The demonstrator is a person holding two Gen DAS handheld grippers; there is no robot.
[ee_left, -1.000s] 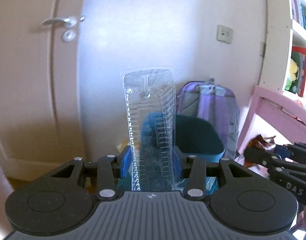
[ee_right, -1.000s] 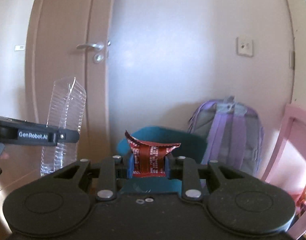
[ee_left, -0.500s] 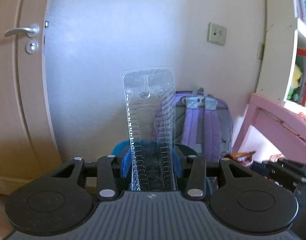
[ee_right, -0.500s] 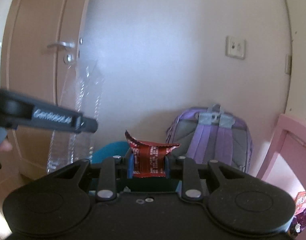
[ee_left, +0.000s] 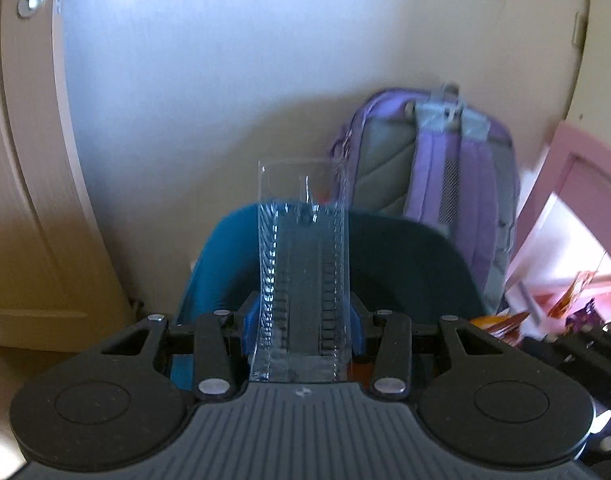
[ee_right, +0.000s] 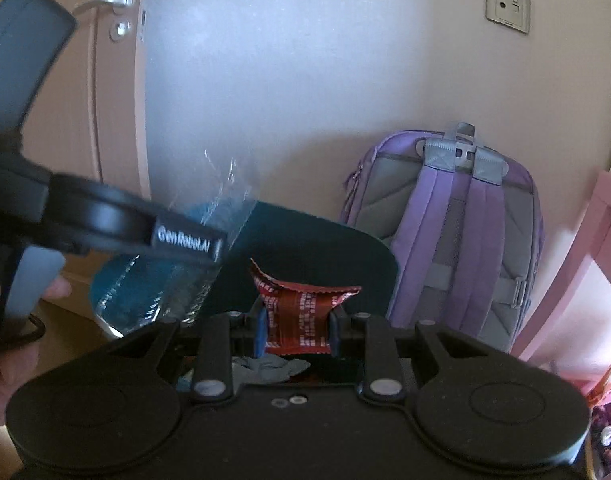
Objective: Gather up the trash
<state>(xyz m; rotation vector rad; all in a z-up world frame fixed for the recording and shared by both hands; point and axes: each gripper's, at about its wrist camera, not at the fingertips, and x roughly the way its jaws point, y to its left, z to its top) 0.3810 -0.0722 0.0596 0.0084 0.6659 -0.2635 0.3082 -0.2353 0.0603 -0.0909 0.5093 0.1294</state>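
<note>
Left gripper (ee_left: 303,330) clamped the clear blister pack (ee_left: 303,264); right gripper (ee_right: 296,332) pinched a red wrapper (ee_right: 301,314), "GenRobot.AI" showing, teal bin (ee_right: 337,252) beyond.

A teal bin (ee_left: 405,264) and purple backpack (ee_right: 461,236) stand on the floor (ee_right: 65,320).

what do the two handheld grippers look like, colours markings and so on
Both are matte black plastic. Each body has two round discs, silver rivets on its linkage arms, and blue pads on the fingers. The left gripper has a grey ribbed panel at its base; seen from the right wrist, white "GenRobot.AI" lettering runs along its side. The right gripper has a plain black base.
</note>
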